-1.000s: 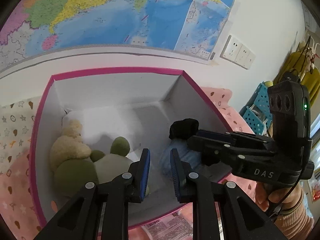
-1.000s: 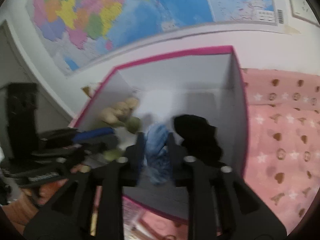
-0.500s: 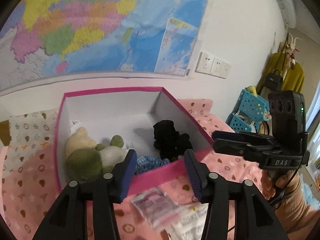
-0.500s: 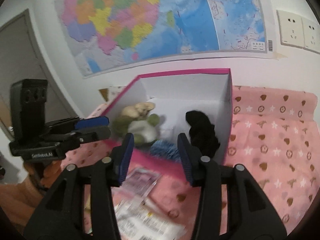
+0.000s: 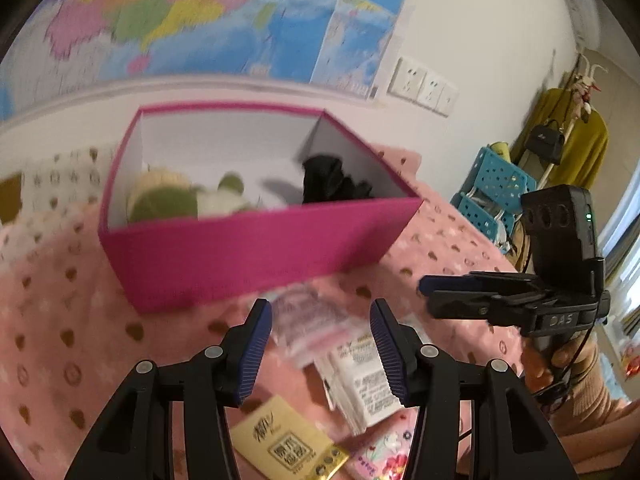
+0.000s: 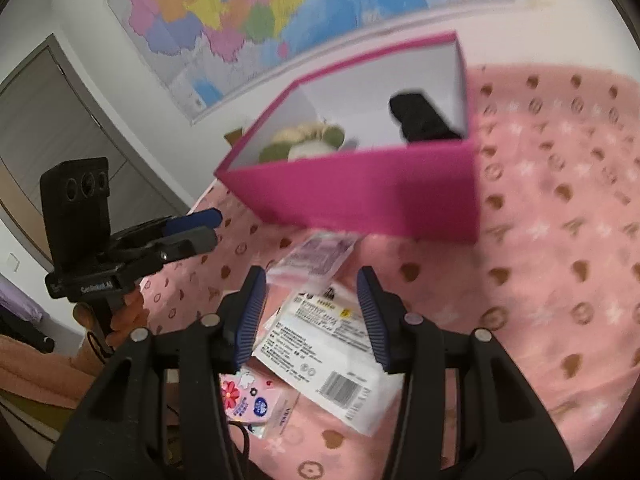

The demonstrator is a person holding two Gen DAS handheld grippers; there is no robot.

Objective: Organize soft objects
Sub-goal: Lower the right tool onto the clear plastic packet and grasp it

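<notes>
A magenta box (image 5: 256,248) with white inner walls stands on the pink blanket; it also shows in the right wrist view (image 6: 360,196). Inside lie a green and cream plush toy (image 5: 176,200) and a black soft item (image 5: 332,180), also seen in the right wrist view as the plush (image 6: 304,144) and the black item (image 6: 420,116). My left gripper (image 5: 320,344) is open and empty, in front of the box above flat packets (image 5: 320,328). My right gripper (image 6: 310,312) is open and empty above the packets (image 6: 320,336).
A yellow packet (image 5: 288,444) and a floral packet (image 6: 248,400) lie near the blanket's front edge. Blue crates (image 5: 492,196) and a coat rack (image 5: 576,140) stand at the right. A map (image 5: 200,20) and wall sockets (image 5: 424,86) are behind the box.
Both grippers have pulled back out of the box and opened wide. The blue soft item was let go in the box and is now hidden behind its front wall.
</notes>
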